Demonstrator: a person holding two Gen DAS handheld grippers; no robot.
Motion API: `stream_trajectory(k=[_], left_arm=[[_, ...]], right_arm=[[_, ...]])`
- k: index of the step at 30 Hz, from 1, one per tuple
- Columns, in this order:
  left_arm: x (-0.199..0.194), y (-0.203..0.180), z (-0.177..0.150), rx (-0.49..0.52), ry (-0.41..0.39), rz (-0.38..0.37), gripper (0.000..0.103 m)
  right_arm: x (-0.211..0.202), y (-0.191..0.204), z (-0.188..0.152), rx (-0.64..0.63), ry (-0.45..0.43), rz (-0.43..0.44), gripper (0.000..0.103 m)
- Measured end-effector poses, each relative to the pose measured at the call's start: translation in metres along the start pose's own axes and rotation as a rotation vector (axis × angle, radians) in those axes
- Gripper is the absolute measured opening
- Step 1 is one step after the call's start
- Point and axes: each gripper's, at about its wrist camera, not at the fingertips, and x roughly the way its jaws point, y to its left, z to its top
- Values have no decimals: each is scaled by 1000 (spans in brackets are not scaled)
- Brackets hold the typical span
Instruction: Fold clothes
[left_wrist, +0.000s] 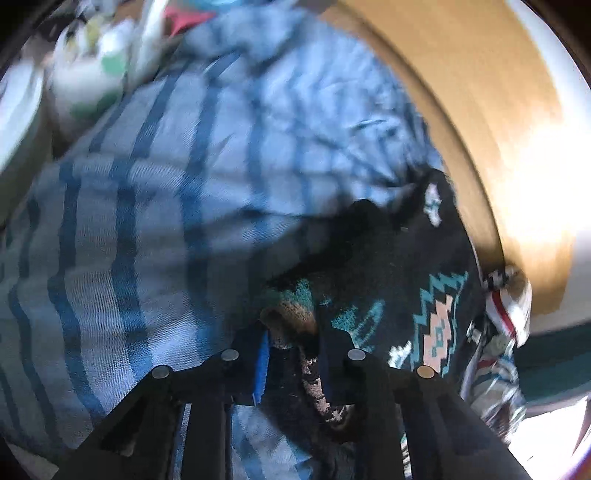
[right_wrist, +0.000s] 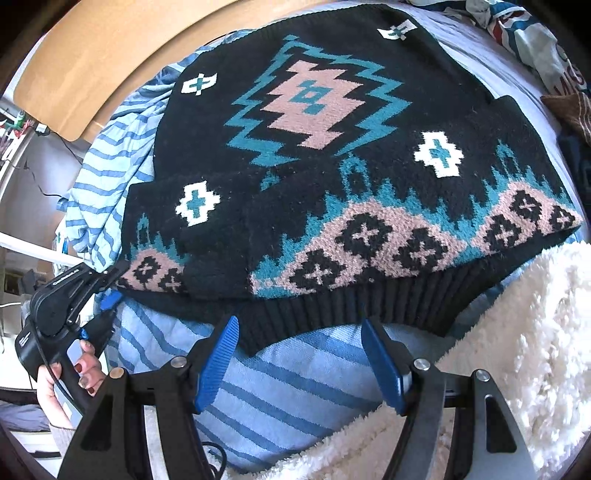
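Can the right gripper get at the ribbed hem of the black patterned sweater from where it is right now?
Probably yes. The right gripper is open, and the sweater's ribbed hem lies just ahead of its fingertips with nothing between them, only the striped bedding beneath.

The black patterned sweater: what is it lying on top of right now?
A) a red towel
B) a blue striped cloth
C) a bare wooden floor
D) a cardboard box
B: in the right wrist view the black patterned sweater lies spread over a blue striped cloth, which shows under its ribbed hem and at its side; a fluffy white blanket lies alongside.
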Motion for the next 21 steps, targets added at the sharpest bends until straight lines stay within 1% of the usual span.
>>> stream_trajectory(k=[2,4,7,10,12,15,17,19,21], left_arm=[[-8,-17,-6,94,-42,-23,21],[-15,-30,-10,158,-70,-88,20],[-23,-53,-15,255,-96,-182,20],[-34,-73,-22,366,-117,-248,20],[-35,-91,-29,464,-111,-272,20],[-33,-112,-37,587,-56,-283,20],[-18,-125,-48,673,12,-262,20],[2,-133,-55,706,95,-223,20],[21,-133,-60,706,169,-174,20]], right_arm=[[-2,-3,-3,5,-4,-2,73],[-6,-6,-3,12,-11,3,73],[-12,-11,-4,22,-22,10,73],[-19,-16,-5,33,-33,18,72],[-23,-20,-5,40,-40,23,71],[-29,-25,-6,50,-50,31,70],[-33,-29,-7,57,-58,36,70],[-36,-29,-5,55,-72,26,72],[-39,-29,-3,53,-86,14,73]])
